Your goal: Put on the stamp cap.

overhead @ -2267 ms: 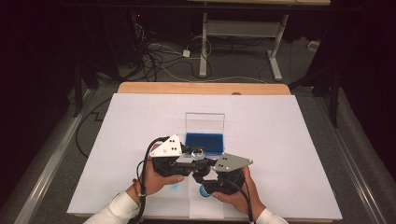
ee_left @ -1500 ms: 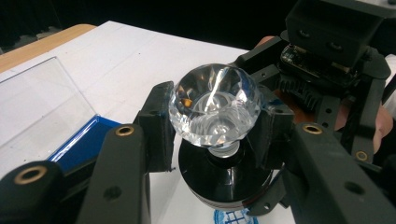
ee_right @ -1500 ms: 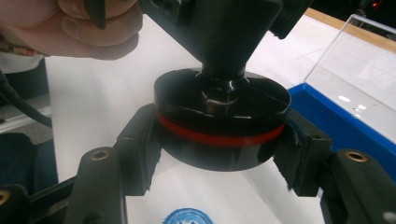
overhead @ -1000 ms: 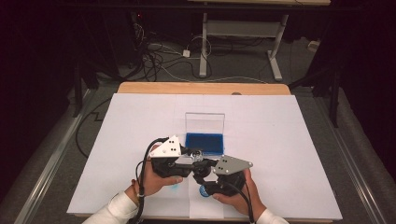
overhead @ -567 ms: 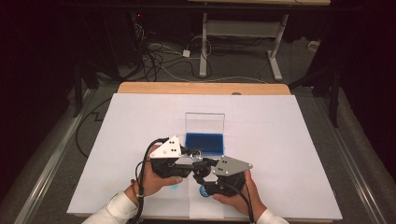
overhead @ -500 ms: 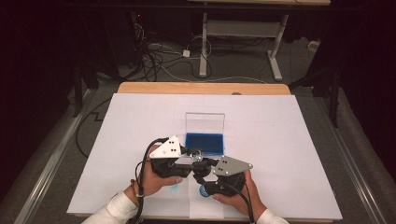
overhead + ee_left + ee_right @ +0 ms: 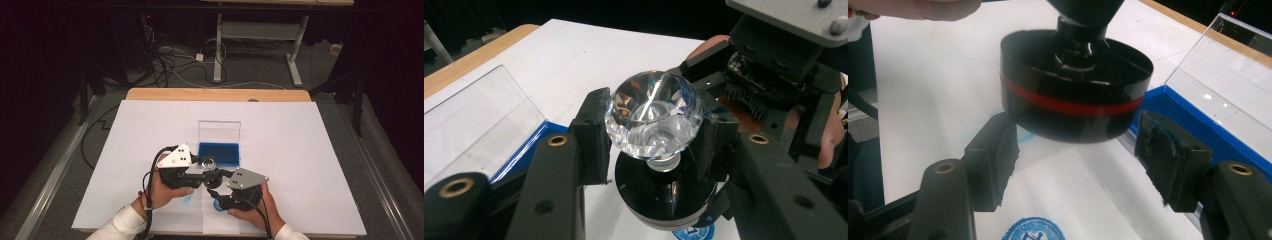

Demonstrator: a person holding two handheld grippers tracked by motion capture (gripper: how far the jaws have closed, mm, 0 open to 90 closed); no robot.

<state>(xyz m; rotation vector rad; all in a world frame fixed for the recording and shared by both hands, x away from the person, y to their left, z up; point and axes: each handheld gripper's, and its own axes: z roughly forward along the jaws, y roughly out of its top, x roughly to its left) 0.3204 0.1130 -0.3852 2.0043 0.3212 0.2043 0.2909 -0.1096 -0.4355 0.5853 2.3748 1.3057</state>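
A stamp with a clear faceted crystal knob [image 7: 652, 115] and a round black base [image 7: 664, 195] ringed by a red stripe hangs over the white paper. My left gripper [image 7: 652, 132] is shut on the knob [image 7: 206, 162], a pad on each side. My right gripper [image 7: 1075, 155] is open under the stamp's base [image 7: 1075, 85]. Its ink-stained pads [image 7: 1170, 155] stand apart from the base. A round blue print [image 7: 1034, 230] lies on the paper below. In the high view the two grippers, left [image 7: 207, 164] and right [image 7: 216, 187], meet near the front middle of the table.
A blue ink pad [image 7: 219, 153] sits in a case with its clear lid [image 7: 219, 131] standing upright, just beyond the grippers. White paper [image 7: 300, 150] covers the wooden table [image 7: 215, 94]. A fainter blue smudge [image 7: 187, 199] lies by the left hand.
Both hands drifted slightly toward the near edge. The left gripper's hold on the knob has stayed the same.
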